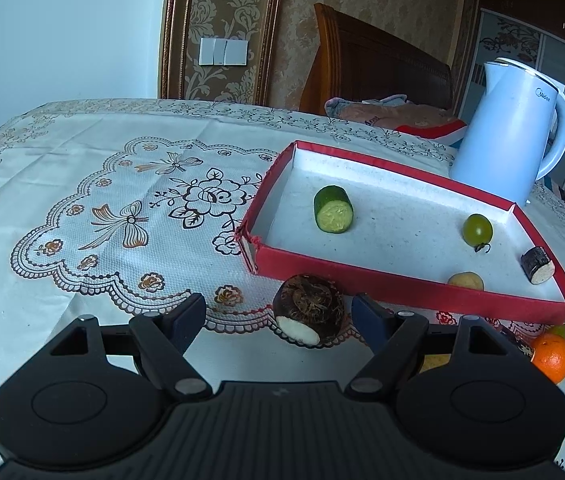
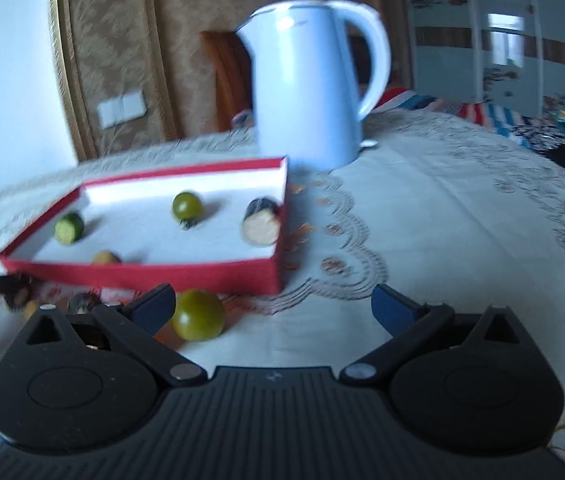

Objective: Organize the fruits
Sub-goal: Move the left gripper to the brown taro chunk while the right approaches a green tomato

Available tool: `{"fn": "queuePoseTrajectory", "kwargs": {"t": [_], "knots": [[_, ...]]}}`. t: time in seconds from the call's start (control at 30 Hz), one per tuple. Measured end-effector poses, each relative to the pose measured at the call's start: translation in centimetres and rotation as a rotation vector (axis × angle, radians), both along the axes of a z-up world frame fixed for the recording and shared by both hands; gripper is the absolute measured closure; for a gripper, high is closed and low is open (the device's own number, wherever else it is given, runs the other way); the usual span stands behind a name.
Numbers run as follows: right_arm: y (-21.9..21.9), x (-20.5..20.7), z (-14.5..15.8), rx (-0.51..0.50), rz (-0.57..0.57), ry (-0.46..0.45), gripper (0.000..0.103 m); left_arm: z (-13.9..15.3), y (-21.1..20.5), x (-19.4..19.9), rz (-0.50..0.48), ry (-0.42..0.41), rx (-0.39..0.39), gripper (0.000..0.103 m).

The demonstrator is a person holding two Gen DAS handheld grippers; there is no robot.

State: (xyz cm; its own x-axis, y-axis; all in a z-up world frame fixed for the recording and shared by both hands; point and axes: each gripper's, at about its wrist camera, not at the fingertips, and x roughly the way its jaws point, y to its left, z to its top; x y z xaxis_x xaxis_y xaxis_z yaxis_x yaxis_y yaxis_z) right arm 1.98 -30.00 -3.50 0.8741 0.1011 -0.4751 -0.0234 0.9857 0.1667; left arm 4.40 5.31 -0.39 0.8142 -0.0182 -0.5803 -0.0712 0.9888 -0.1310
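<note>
**The room beyond my tongs**

Ahead of my left tongs a pale blue wall [image 1: 62, 28] meets a gilt-framed panel of gold damask wallpaper [image 1: 226, 12], with a white bank of switches [image 1: 223, 51] on it. To the right of that stands a dark wooden headboard [image 1: 378, 64] with folded bedding [image 1: 394, 114] at its foot. Far right of my right tongs is a wardrobe with patterned sliding doors [image 2: 498, 36]. Under both tongs spreads an embroidered floral tablecloth [image 1: 130, 184] in soft daylight.
</note>
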Motion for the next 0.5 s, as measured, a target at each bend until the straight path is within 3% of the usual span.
{"fn": "queuePoseTrajectory", "kwargs": {"t": [0.2,0.33,0.4,0.5], "knots": [[0.5,1.0,-0.3,-0.003,0.026,0.054,0.000,0.0,0.0,0.0,0.003,0.003,-0.003,0.023],[0.3,-0.5,0.4,-0.127,-0.165,-0.030,0.000,0.0,0.1,-0.1,0.003,0.001,-0.011,0.023],[-0.3,-0.6,0.5,-0.087,-0.111,-0.035,0.000,0.0,0.1,0.0,0.002,0.001,-0.014,0.023],[-0.3,0.4,-0.2,-0.020,-0.009,0.034,0.000,0.0,0.1,0.0,0.005,0.002,-0.012,0.023]]}}
